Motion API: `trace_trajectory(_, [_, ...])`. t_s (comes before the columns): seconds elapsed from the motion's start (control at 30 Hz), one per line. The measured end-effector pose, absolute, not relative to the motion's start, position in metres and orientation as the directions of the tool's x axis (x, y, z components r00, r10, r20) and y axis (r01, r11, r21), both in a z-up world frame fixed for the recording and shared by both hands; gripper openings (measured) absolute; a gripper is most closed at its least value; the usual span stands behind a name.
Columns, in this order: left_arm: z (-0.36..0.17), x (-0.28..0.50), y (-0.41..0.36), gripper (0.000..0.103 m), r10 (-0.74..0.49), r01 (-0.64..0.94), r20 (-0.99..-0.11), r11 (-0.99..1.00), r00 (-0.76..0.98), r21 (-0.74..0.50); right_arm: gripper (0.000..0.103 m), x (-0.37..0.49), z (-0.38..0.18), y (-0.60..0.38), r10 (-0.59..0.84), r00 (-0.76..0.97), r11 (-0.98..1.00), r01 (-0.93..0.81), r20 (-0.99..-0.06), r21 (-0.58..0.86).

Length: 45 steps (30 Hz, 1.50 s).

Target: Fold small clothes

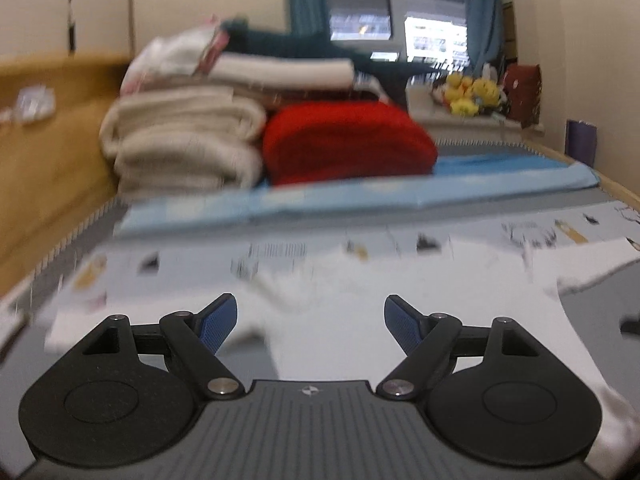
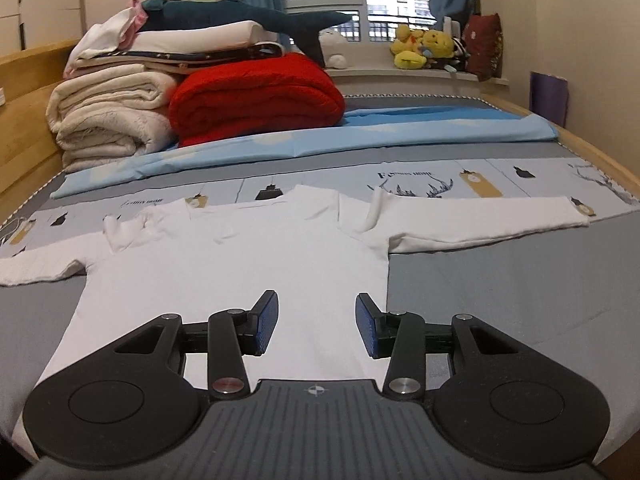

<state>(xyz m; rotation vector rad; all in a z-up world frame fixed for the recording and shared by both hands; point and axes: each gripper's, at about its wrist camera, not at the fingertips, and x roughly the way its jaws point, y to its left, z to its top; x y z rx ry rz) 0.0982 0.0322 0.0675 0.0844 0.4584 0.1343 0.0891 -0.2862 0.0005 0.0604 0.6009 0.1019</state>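
a small white long-sleeved shirt (image 2: 256,264) lies flat on the bed (image 2: 500,280), body towards the cameras, both sleeves spread sideways (the left shoulder is rumpled). the right hand-held gripper (image 2: 317,326) hangs above the shirt's lower body, jaws apart, nothing between them. the left hand-held gripper (image 1: 311,322) is above the shirt too, jaws wide apart and empty; its view is blurred. a red blanket (image 2: 256,100) and cream blankets (image 2: 108,120) are stacked at the bed's far end.
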Motion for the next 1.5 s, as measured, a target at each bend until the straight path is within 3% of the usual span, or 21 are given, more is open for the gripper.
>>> trace_trajectory(0.3, [0.057, 0.195, 0.034, 0.085, 0.077, -0.010, -0.429, 0.987, 0.900, 0.158, 0.044, 0.102, -0.007, -0.282, 0.087, 0.810, 0.995, -0.045, -0.579, 0.088])
trace_trajectory(0.47, [0.035, 0.227, 0.061, 0.070, 0.054, -0.057, -0.581, 0.998, 0.812, 0.013, 0.044, 0.108, 0.000, -0.267, 0.053, 0.818, 0.998, -0.056, -0.573, 0.013])
trace_trajectory(0.53, [0.039, 0.236, 0.066, 0.070, 0.035, -0.052, -0.569, 0.999, 0.821, -0.013, 0.044, 0.116, 0.008, -0.259, 0.031, 0.822, 0.998, -0.056, -0.569, -0.027])
trace_trajectory(0.67, [0.032, 0.246, 0.067, 0.068, 0.072, -0.042, -0.538, 0.997, 0.840, 0.068, 0.044, 0.143, 0.039, -0.239, 0.050, 0.837, 0.997, -0.070, -0.545, -0.017])
trace_trajectory(0.83, [0.017, 0.250, 0.090, 0.056, 0.106, -0.150, -0.597, 0.988, 0.796, -0.026, 0.044, 0.186, 0.074, -0.195, 0.132, 0.874, 0.991, -0.134, -0.468, 0.028])
trace_trajectory(1.07, [0.011, 0.250, 0.110, 0.030, 0.153, -0.236, -0.602, 0.970, 0.783, -0.061, 0.044, 0.214, 0.051, -0.149, 0.220, 0.876, 0.973, -0.229, -0.429, 0.031])
trace_trajectory(1.13, [0.007, 0.253, 0.116, 0.027, 0.165, -0.260, -0.613, 0.963, 0.773, -0.068, 0.037, 0.211, 0.035, -0.147, 0.229, 0.874, 0.971, -0.237, -0.429, 0.037])
trace_trajectory(1.2, [0.005, 0.259, 0.123, 0.026, 0.168, -0.282, -0.629, 0.956, 0.759, -0.085, 0.028, 0.220, 0.023, -0.142, 0.216, 0.841, 0.974, -0.221, -0.497, 0.049])
trace_trajectory(1.3, [0.006, 0.267, 0.130, 0.026, 0.159, -0.288, -0.636, 0.952, 0.755, -0.105, 0.024, 0.233, 0.018, -0.134, 0.280, 0.798, 0.960, -0.251, -0.533, 0.127])
trace_trajectory(1.5, [-0.006, 0.278, 0.153, 0.026, 0.164, -0.302, -0.659, 0.948, 0.735, -0.101, 0.017, 0.248, 0.017, -0.131, 0.290, 0.815, 0.957, -0.261, -0.503, 0.129])
